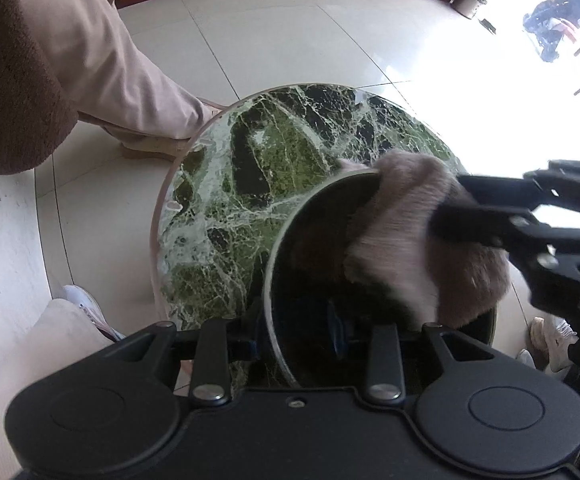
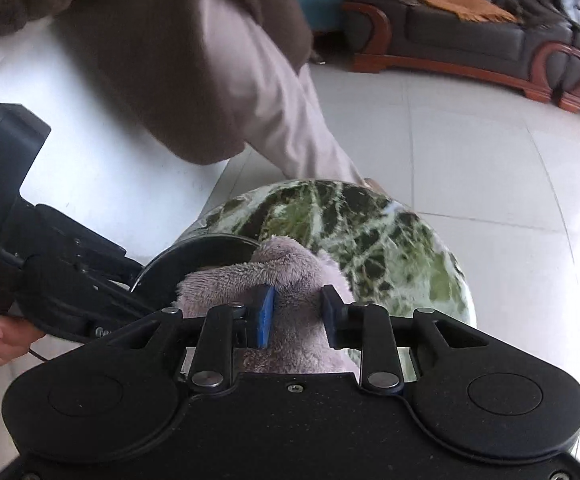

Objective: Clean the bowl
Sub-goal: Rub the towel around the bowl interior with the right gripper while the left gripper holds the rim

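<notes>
The dark bowl (image 1: pixel 317 248) sits tipped at the near right side of the round green marble tabletop (image 1: pixel 242 168), its near wall clamped by the left gripper (image 1: pixel 295 338), one finger inside and one outside the rim, jaws narrowed onto that wall. The grey fluffy cloth (image 1: pixel 417 236) is draped over the bowl's far right rim and spills down inside. In the right wrist view, the right gripper (image 2: pixel 297 312) has the cloth (image 2: pixel 274 276) bunched between its blue pads (image 2: pixel 265 316); the jaws stand part open with the pile filling the gap, and whether they still pinch it I cannot tell. The bowl's rim (image 2: pixel 194 246) shows just left of the cloth there, with the left gripper's body close beside it, so that side is tight. The tabletop's far and left stretches lie bare to their curved edge. Beyond the edge is pale tiled floor (image 1: pixel 274 40), a person's trouser leg (image 1: pixel 102 68) standing close on the far left, and a dark sofa (image 2: pixel 485 28) well back.
</notes>
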